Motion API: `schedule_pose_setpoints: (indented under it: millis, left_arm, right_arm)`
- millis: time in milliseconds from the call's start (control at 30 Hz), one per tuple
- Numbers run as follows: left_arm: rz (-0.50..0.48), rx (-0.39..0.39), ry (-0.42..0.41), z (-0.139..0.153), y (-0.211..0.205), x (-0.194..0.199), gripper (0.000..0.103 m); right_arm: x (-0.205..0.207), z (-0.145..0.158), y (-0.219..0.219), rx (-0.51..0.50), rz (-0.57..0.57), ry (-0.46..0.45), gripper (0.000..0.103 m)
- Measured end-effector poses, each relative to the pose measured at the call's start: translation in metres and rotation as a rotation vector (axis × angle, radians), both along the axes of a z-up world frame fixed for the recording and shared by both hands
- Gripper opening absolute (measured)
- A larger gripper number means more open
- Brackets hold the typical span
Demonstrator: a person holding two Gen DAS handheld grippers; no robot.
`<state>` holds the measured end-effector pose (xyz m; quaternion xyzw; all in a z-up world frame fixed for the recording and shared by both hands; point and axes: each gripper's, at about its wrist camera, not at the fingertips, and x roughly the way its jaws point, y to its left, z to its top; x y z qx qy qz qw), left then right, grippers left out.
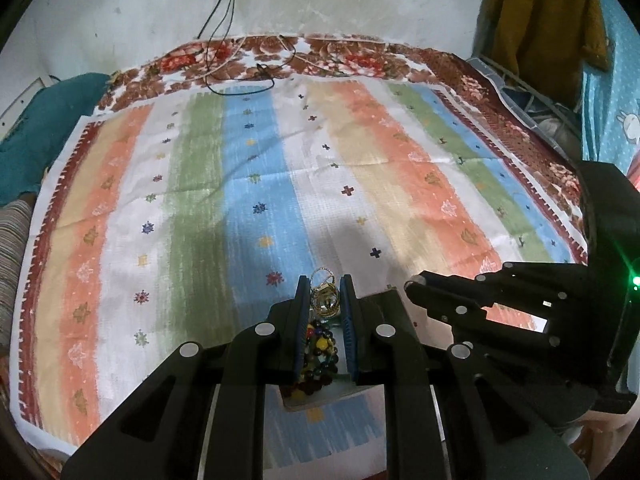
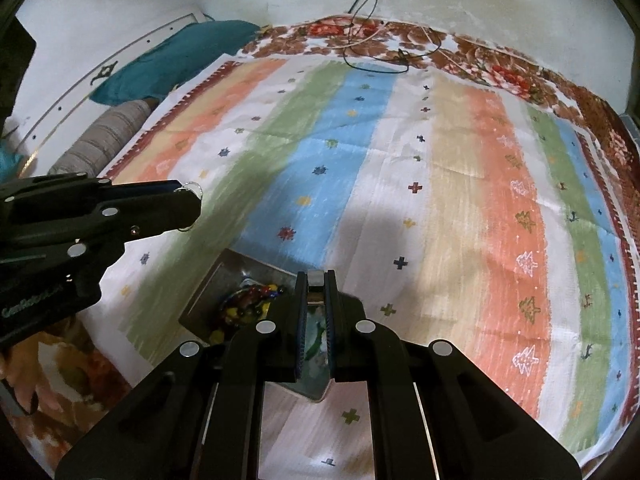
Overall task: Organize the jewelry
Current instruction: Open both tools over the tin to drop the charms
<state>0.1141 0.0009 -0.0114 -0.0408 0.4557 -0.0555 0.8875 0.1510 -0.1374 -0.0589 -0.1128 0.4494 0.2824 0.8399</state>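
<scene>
A wide bed is covered by a striped cloth [image 1: 280, 168] in peach, green, blue and white bands with small cross and flower motifs, over a brown floral blanket [image 1: 328, 52] at the far edge.

At left, the left gripper [image 1: 325, 290], black with blue-padded fingers, has its jaws nearly closed on a tangle of thin gold-coloured jewelry [image 1: 325, 296], rings and chain pinched between the pads at the fingertips. From the right wrist view, a small clear ring [image 2: 192, 189] shows at the tip of this gripper [image 2: 191, 204], which hangs above the cloth.

Below it lies a shallow grey rectangular tray [image 2: 224, 276] on the near part of the cloth, holding a heap of multicoloured beads [image 1: 318, 350] in red, yellow, green and dark tones. Its long axis cannot be told, as the grippers cover much of it.

At right, the right gripper [image 2: 316, 284] has its jaws almost shut on a small pale grey block-like object [image 2: 316, 280] held at the fingertips; what it is cannot be told. It points down and away over the tray's right end.

Around: a teal cushion [image 2: 176, 60] and a striped grey bolster [image 2: 108, 136] at far left, black cables [image 1: 240, 76] trailing from the wall, a mustard garment [image 1: 544, 20] hanging at far right.
</scene>
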Motion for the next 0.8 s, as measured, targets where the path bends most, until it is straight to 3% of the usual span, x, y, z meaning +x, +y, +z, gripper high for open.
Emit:
schedule_pose_setpoints:
  millis: [333, 400, 433, 467, 500, 700, 800]
  left_arm:
    - [-0.004, -0.005, -0.003, -0.001, -0.003, -0.014, 0.017]
    - [0.006, -0.006, -0.006, -0.001, -0.002, -0.014, 0.038]
    - [0.013, -0.007, -0.011, 0.000, 0.000, -0.015, 0.043]
    - [0.019, -0.005, -0.016, 0.001, 0.000, -0.015, 0.047]
    - [0.028, 0.005, -0.022, 0.002, 0.001, -0.015, 0.047]
    - [0.056, 0.001, -0.019, 0.003, 0.010, -0.027, 0.069]
    - [0.054, -0.009, -0.018, 0.002, 0.013, -0.037, 0.075]
  right_arm:
    - [-0.011, -0.003, 0.001, 0.010, 0.013, 0.008, 0.009]
    - [-0.012, -0.005, 0.001, 0.004, 0.012, 0.015, 0.014]
    - [-0.012, -0.005, 0.000, 0.000, 0.012, 0.017, 0.022]
    - [-0.013, -0.005, -0.001, 0.000, 0.010, 0.016, 0.041]
    - [-0.014, -0.004, -0.002, 0.005, 0.007, 0.007, 0.046]
    - [-0.019, 0.001, -0.015, 0.026, -0.023, 0.002, 0.047]
    - [-0.024, 0.005, -0.021, 0.033, -0.040, -0.019, 0.057]
